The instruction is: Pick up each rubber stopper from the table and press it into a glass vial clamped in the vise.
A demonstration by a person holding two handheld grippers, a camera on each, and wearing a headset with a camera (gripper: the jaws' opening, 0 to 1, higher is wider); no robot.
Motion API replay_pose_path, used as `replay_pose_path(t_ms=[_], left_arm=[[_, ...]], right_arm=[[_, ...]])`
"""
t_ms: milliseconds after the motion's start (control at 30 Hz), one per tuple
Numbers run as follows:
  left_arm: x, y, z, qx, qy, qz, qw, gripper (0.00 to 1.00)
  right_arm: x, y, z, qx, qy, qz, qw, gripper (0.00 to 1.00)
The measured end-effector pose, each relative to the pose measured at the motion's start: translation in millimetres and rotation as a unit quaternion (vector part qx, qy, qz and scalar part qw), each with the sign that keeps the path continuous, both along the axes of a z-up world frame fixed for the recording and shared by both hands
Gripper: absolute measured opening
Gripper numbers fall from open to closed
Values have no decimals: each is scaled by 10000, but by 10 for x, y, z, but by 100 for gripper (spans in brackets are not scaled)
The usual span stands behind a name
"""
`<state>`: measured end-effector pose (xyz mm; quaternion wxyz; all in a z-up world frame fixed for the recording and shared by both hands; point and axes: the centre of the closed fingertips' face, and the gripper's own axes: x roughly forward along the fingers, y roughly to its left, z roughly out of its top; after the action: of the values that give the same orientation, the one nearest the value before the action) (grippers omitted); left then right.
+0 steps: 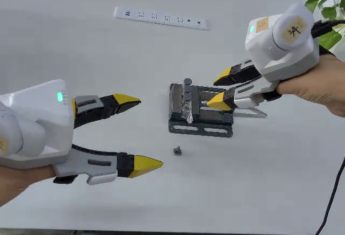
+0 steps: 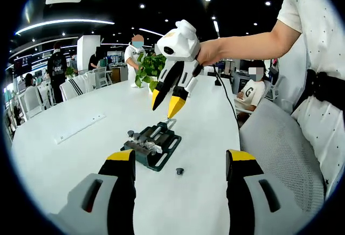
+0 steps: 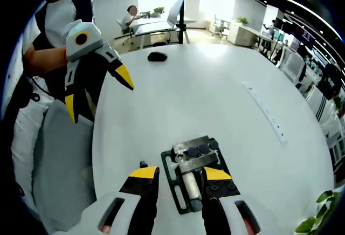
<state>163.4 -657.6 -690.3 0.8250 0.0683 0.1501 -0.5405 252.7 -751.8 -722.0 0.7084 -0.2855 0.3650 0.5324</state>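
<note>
Hard to make out: the vials [image 1: 186, 101] are small and crowded together, so their count is unclear. The right tongs [image 1: 212, 94] cover part of the vise [image 1: 200, 117] screw.
Cut off: the body of the left tongs [image 1: 151, 132] runs off the head view's left edge.
Tabletop [image 1: 81, 52]: white, with a power strip [image 1: 160, 18] on the far side and a plant [image 1: 326, 6] at the right corner.
Room: open office with desks, chairs, ceiling light strips and people in the background.
Vise: dark, mid-tabletop, holding the vials upright in a row. Several have dark tops; the nearest looks clear.
Stopper [image 1: 177, 150]: alone on the tabletop just in front of the vise, touching nothing.
Left tongs: spread wide, empty, in the air left of the stopper.
Right tongs: parted a little, empty, in the air over the vise's screw end.
</note>
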Motion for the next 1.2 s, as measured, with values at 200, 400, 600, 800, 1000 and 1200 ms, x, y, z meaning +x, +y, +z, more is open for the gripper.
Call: replay_pose_path(t_ms=[200, 400, 600, 800, 1000, 1200], left_arm=[[0, -18, -6, 65, -2, -59, 10000, 70], [8, -8, -21, 130, 7, -109, 9999, 72], [7, 16, -69, 207, 55, -110, 9997, 77], [36, 39, -95, 249, 24, -37, 9997, 84], [61, 59, -133, 306, -6, -19, 9995, 92], [136, 101, -161, 352, -38, 59, 9994, 99]], right_arm=[[-84, -67, 10, 322, 25, -160, 9994, 31], [-163, -108, 39, 660, 33, -250, 9975, 35], [-267, -138, 47, 1082, 3, -229, 9939, 39], [-441, -101, 18, 1371, 78, -137, 9904, 45], [-556, -43, -66, 1683, 118, -29, 9857, 48], [-653, 0, -224, 1886, 241, -5, 9818, 50]])
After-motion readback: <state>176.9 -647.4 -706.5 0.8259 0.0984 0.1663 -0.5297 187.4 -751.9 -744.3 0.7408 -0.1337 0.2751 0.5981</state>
